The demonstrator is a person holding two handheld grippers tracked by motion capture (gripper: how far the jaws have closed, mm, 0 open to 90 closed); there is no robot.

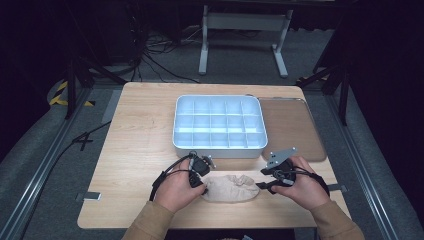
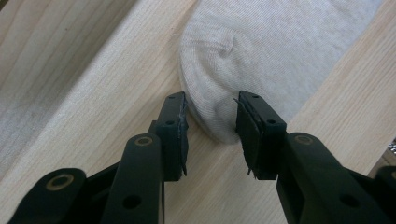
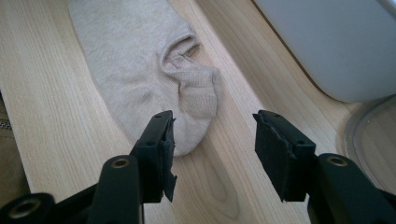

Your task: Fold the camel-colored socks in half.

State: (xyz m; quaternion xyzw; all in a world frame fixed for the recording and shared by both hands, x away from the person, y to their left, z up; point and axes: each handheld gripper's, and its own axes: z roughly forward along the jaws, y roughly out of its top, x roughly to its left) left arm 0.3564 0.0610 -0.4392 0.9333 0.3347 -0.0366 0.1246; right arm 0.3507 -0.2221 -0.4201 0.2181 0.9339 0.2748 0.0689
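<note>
The beige sock (image 1: 231, 188) lies flat, long axis running left-right along the table's (image 1: 140, 130) near edge. The left gripper (image 2: 210, 123) is spread around one end, not pinching. The right gripper (image 3: 212, 144) gapes wide at the cuff end.

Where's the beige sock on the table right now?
In the high view the sock lies near the table's front edge, between the left hand-held gripper and right hand-held gripper, just in front of the compartment tray.

My wooden table (image 1: 140, 130): beige sock (image 1: 231, 188) flat near front edge, white divided tray (image 1: 219, 126) mid-table, brown lid (image 1: 291, 127) touching the tray's right side.
</note>
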